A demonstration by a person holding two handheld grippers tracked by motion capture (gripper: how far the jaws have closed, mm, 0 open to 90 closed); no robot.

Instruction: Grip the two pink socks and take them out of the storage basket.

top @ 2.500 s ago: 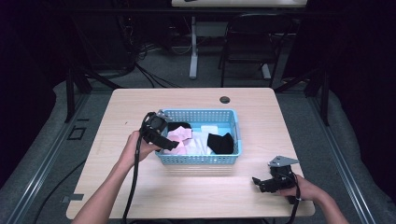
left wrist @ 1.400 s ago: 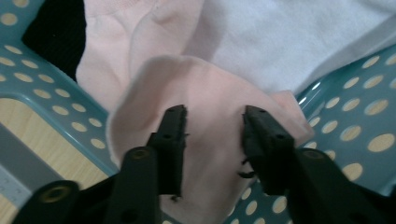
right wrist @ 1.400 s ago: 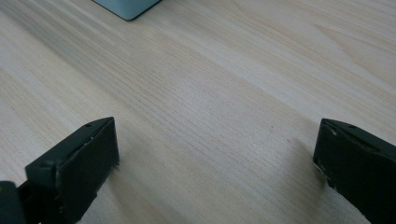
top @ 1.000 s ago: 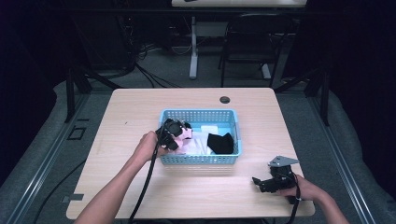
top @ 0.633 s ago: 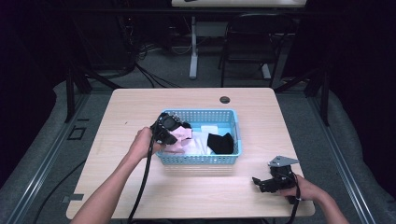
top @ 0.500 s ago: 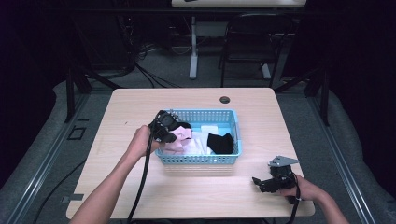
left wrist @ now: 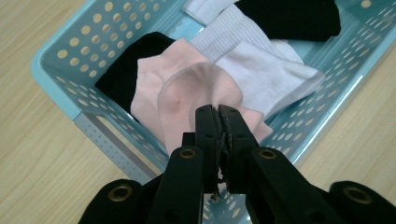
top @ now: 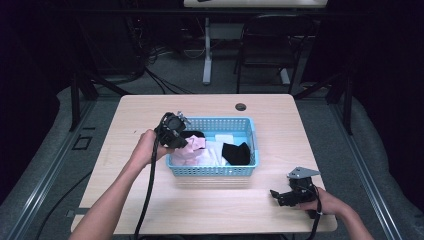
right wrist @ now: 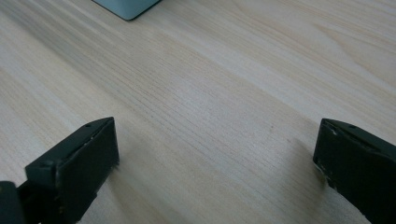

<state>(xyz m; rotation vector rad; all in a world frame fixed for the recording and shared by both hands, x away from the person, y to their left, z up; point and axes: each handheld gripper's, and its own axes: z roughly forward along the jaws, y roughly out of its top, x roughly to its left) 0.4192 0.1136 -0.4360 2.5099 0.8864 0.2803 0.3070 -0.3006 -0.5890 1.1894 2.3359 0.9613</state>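
Socks lay in a blue basket [top: 212,170] that sat in the middle of a big wooden table [top: 150,107]. The table was the biggest thing, pale and plain, with a small dark round hole [top: 240,106] near its far edge. The basket was next in size, with little holes all over its walls. Inside it were a black sock [top: 236,153] on the right, white socks [left wrist: 261,70] in the middle, another black sock [left wrist: 126,60] at the left end, and pink socks on top of that one.

One pink sock [left wrist: 196,93] was pinched by the left gripper [left wrist: 218,116]. Its two black jaws were closed tight together on the edge of that sock. The sock hung from the jaws over the left end of the basket, just above the other pink sock [left wrist: 154,88]. In the high view the left gripper [top: 176,134] was at the left end of the basket, and the left hand [top: 145,148] held it from the near left side.

The right gripper [top: 281,196] rested low on the table, near the right corner closest to the person, well apart from the basket. Its jaws were wide open with nothing between them but bare wood. The right hand [top: 325,202] held it from behind.
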